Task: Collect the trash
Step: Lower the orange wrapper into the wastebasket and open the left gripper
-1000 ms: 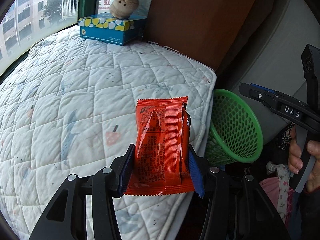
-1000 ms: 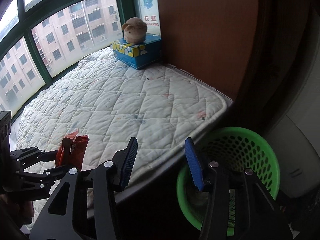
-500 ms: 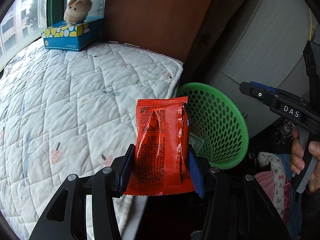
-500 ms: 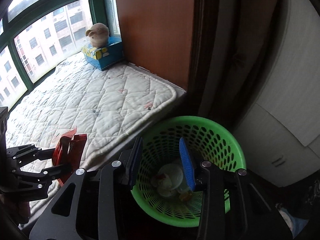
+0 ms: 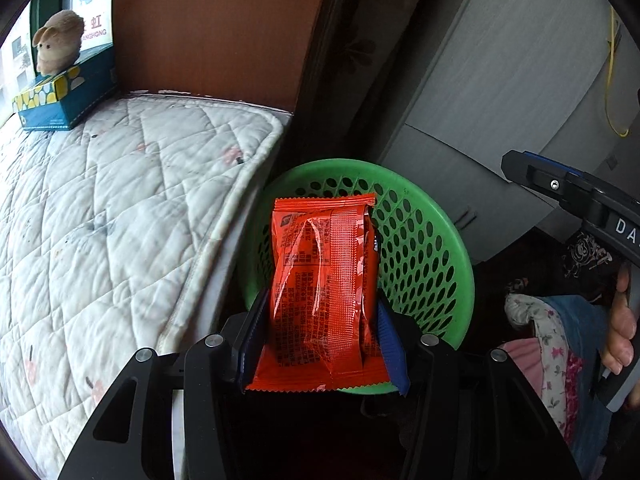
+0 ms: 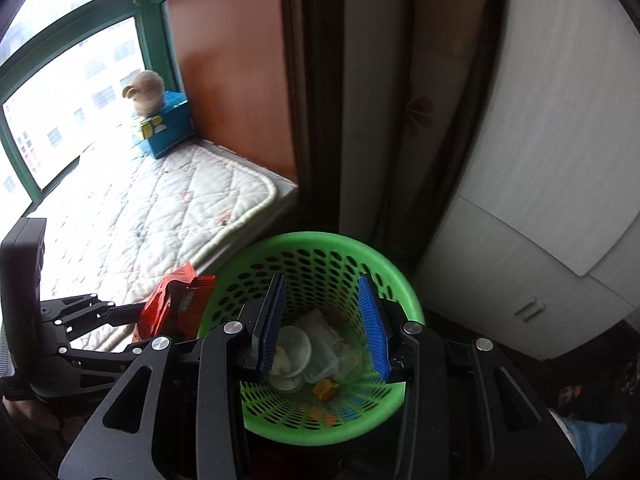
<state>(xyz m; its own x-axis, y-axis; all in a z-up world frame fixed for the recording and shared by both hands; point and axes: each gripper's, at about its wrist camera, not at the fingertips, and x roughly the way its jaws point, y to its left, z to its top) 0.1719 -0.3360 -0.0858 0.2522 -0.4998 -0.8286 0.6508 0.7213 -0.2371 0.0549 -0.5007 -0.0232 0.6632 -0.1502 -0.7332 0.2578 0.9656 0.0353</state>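
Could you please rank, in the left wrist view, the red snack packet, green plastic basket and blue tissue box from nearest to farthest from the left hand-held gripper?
1. Red snack packet: clamped in the left hand-held gripper.
2. Green plastic basket: just beyond, below.
3. Blue tissue box: far upper left, on the mattress.

A quilted white window-seat mattress (image 6: 168, 208) fills nine o'clock, daylit by a green-framed window (image 6: 76, 32) at ten. A reddish-brown wood panel (image 5: 216, 28) stands at twelve — pale grey cabinet doors (image 6: 552, 184) at three.

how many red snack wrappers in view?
1: the red wrapper, clamped in the left gripper beside the green basket. More could be buried among the basket's trash.
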